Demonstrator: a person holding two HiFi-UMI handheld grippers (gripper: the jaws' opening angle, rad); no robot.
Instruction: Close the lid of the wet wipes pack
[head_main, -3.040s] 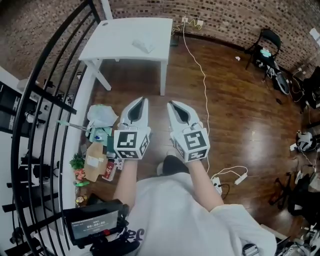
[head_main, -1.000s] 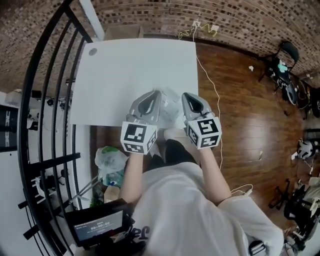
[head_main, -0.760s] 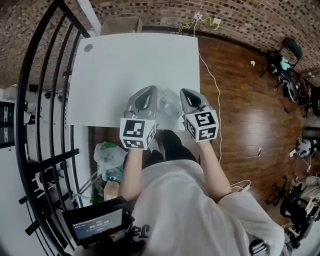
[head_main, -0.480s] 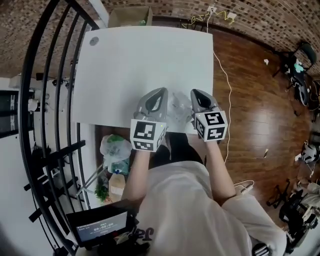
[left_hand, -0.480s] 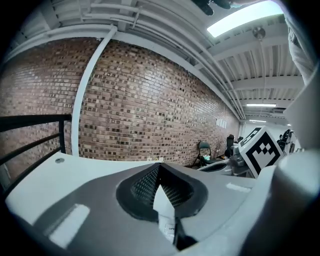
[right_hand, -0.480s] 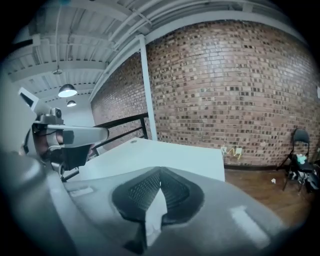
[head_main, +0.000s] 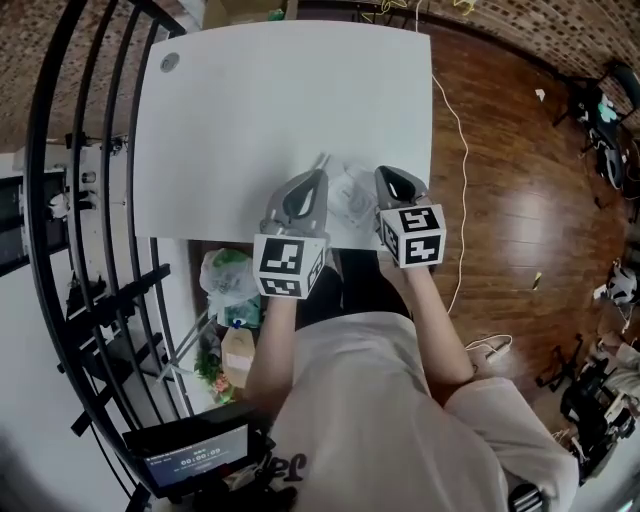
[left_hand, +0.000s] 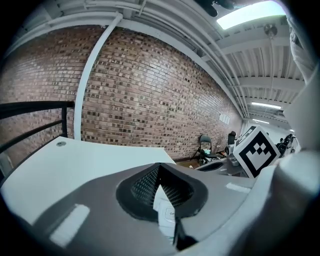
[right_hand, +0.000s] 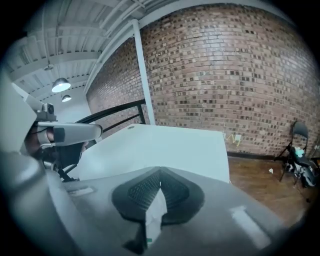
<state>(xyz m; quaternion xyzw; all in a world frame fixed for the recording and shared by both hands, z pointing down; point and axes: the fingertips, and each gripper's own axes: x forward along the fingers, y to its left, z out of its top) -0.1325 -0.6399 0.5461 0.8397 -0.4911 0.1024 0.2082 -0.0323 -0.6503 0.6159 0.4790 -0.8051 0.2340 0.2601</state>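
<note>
The wet wipes pack (head_main: 350, 195), pale and crinkly, lies on the white table (head_main: 280, 100) close to its near edge. My left gripper (head_main: 318, 172) hangs just left of the pack and my right gripper (head_main: 383, 173) just right of it, both angled in toward it. In the left gripper view the jaws meet at the tips (left_hand: 160, 165), and the pack (left_hand: 167, 217) with a small label shows through the slit below. The right gripper (right_hand: 161, 171) looks the same, with a white strip of the pack (right_hand: 155, 215) in its slit. The lid is hidden.
A black railing (head_main: 90, 200) runs along the table's left side. Plastic bags and clutter (head_main: 228, 290) sit on the floor below the near edge. A white cable (head_main: 455, 130) trails over the wooden floor at the right. A cardboard box (head_main: 240, 10) stands beyond the table.
The person has walked up to the table, and both grippers have come over its near edge on either side of the pack. In the last second they edged slightly further over the table.
</note>
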